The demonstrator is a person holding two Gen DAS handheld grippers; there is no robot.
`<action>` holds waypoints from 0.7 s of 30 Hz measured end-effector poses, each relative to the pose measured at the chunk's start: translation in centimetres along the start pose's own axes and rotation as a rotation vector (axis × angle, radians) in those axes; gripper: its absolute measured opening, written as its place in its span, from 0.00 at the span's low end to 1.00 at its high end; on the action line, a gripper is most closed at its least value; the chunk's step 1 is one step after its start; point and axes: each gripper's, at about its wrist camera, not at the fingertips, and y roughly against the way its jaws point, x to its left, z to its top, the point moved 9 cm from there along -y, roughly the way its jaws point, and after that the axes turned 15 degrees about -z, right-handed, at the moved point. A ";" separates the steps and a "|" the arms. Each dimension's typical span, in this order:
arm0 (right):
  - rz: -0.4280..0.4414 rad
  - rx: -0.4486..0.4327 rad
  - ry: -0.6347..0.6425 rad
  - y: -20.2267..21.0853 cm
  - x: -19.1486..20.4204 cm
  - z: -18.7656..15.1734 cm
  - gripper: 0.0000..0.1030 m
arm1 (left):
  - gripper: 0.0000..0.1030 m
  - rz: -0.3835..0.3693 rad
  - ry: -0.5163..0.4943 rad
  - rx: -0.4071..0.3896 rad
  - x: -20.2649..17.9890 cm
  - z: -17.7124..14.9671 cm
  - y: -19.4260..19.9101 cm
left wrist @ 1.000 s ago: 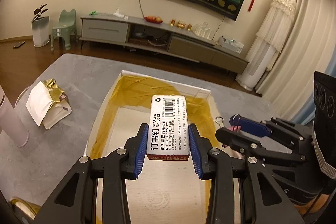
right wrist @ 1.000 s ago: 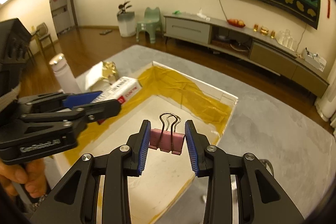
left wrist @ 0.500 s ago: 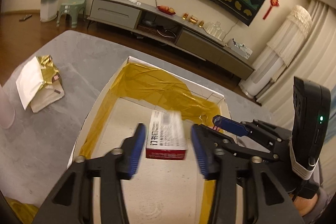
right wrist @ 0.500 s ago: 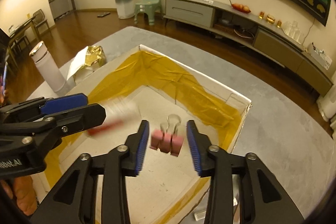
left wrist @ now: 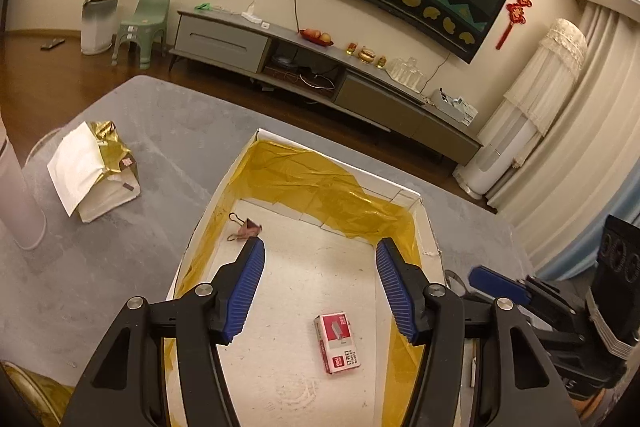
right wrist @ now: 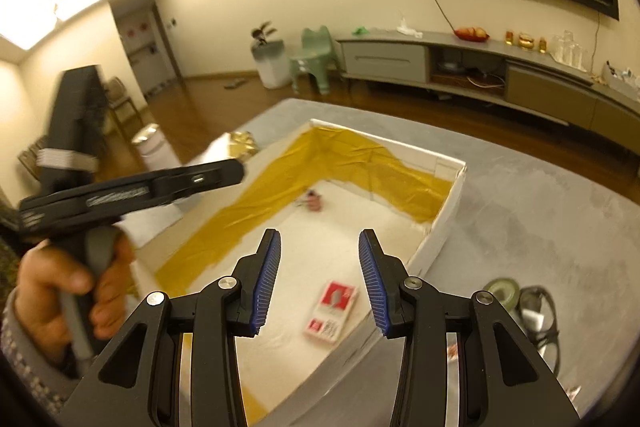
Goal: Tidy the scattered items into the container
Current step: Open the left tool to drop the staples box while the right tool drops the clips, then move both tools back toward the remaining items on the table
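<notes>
We begin with the grey worktop (left wrist: 120,267), which carries the open white box (left wrist: 424,223) — the container, lined along its walls with yellow film. Both of our tools hang above it. The left hand-held gripper (left wrist: 320,291) has its blue-padded jaws spread wide with nothing between them, and the right hand-held gripper (right wrist: 319,282) is likewise spread and empty.

Two items already lie on the box floor. The staple box (left wrist: 337,343), red and white, rests flat near the close end, toward the right wall. The pink binder clip (left wrist: 245,228) lies in the far left corner, close against the yellow lining. We judge these two as tidied.

Work remains, as far as we can see. Outside the box, on the worktop to its right, the right wrist view shows a roll of green tape (right wrist: 501,291) and just beside it a dark pair of glasses (right wrist: 540,315), with a few small bits nearby that are too blurred to name. On the left side sits a crumpled gold and white packet (left wrist: 94,169) and a pale cylinder (left wrist: 16,195) — whether these count as scattered items we cannot tell. So we would put the task partway done, with the right-side things the likeliest next.
</notes>
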 end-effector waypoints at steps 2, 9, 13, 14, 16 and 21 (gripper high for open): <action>0.031 -0.028 -0.002 1.7 0.4 -0.7 0.42 | 0.58 0.006 -0.016 -0.002 -0.3 -0.1 0.2; 0.126 -0.153 -0.015 6.8 1.0 -2.6 0.42 | 0.58 0.024 -0.086 0.000 -1.9 -1.1 1.0; 0.154 -0.152 -0.018 7.0 1.1 -3.2 0.42 | 0.58 0.027 -0.143 0.007 -3.8 -2.2 1.4; 0.148 -0.149 -0.007 7.0 1.1 -3.3 0.42 | 0.58 0.024 -0.158 0.009 -4.5 -2.5 1.6; 0.147 -0.150 -0.005 7.3 0.9 -3.5 0.42 | 0.58 0.023 -0.188 0.013 -5.9 -3.0 1.7; 0.141 -0.166 -0.041 9.0 -0.7 -3.4 0.42 | 0.58 0.001 -0.271 0.053 -9.8 -5.2 1.1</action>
